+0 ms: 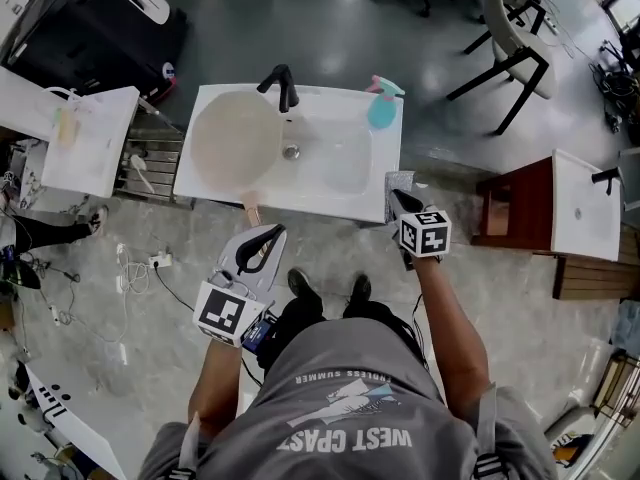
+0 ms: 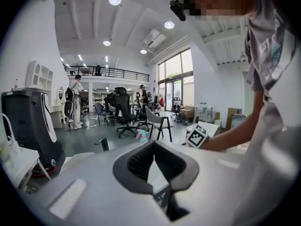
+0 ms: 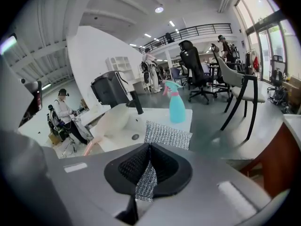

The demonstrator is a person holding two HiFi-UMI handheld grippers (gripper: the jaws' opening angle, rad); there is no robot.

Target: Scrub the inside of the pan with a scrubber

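A beige round pan [image 1: 235,140] lies in the left half of the white sink [image 1: 345,198], its pinkish handle [image 1: 251,211] sticking over the front rim. My right gripper [image 1: 396,198] hangs at the sink's front right corner, shut on a silver mesh scrubber [image 1: 398,181]. In the right gripper view the scrubber [image 3: 167,134] stands up out of the gripper [image 3: 149,147], with the pan [image 3: 110,119] ahead to the left. Just short of the handle, my left gripper [image 1: 277,231] hovers in front of the sink; its tips meet and it holds nothing [image 2: 153,144].
A black faucet [image 1: 283,86] stands at the sink's back edge and a teal spray bottle [image 1: 382,108] at its back right corner. A white table [image 1: 85,143] is to the left, a brown cabinet [image 1: 515,203] to the right. Cables [image 1: 140,268] lie on the floor.
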